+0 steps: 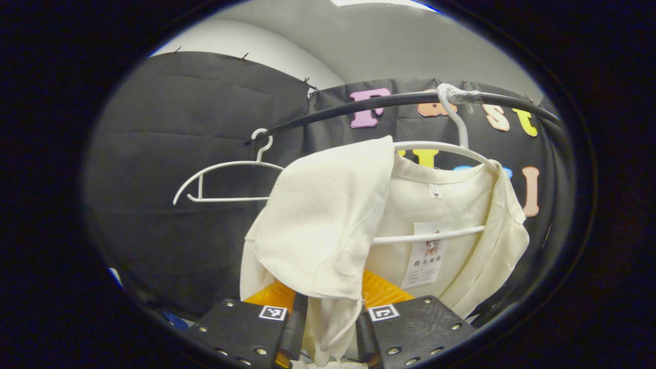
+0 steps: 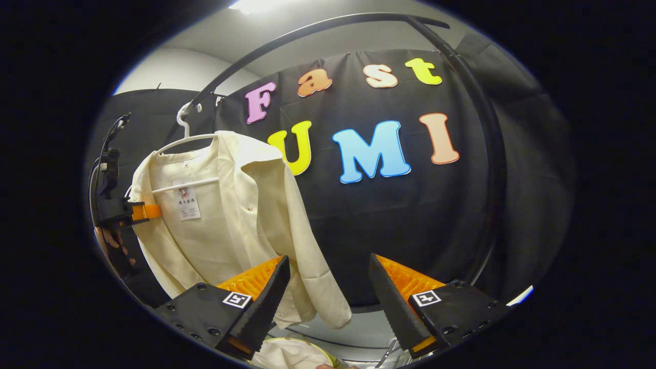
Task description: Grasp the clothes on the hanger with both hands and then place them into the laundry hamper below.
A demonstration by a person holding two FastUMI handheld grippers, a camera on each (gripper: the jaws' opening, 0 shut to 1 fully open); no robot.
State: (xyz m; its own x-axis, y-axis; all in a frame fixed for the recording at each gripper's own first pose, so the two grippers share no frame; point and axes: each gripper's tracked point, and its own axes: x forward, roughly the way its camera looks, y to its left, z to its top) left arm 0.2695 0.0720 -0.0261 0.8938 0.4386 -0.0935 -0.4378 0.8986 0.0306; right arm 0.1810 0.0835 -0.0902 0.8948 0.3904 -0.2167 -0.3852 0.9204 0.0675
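Note:
A cream shirt [image 1: 328, 215] hangs on a white hanger [image 1: 451, 148] from the black rail [image 1: 389, 100]. Its near shoulder has slid off the hanger and droops. My left gripper [image 1: 330, 333] is shut on that drooping cloth, which runs down between its fingers. In the right gripper view the shirt [image 2: 230, 215] hangs at the left, and the left gripper [image 2: 151, 211] pinches its far edge, held by a hand [image 2: 110, 243]. My right gripper [image 2: 328, 302] stands wide open just right of the shirt's lower sleeve, holding nothing. The hamper's rim [image 2: 328, 359] with pale cloth inside peeks in below.
An empty white hanger [image 1: 225, 177] hangs on the rail left of the shirt. The rail [image 2: 476, 128] curves down on the right side of the booth. Black cloth walls stand close behind the shirt.

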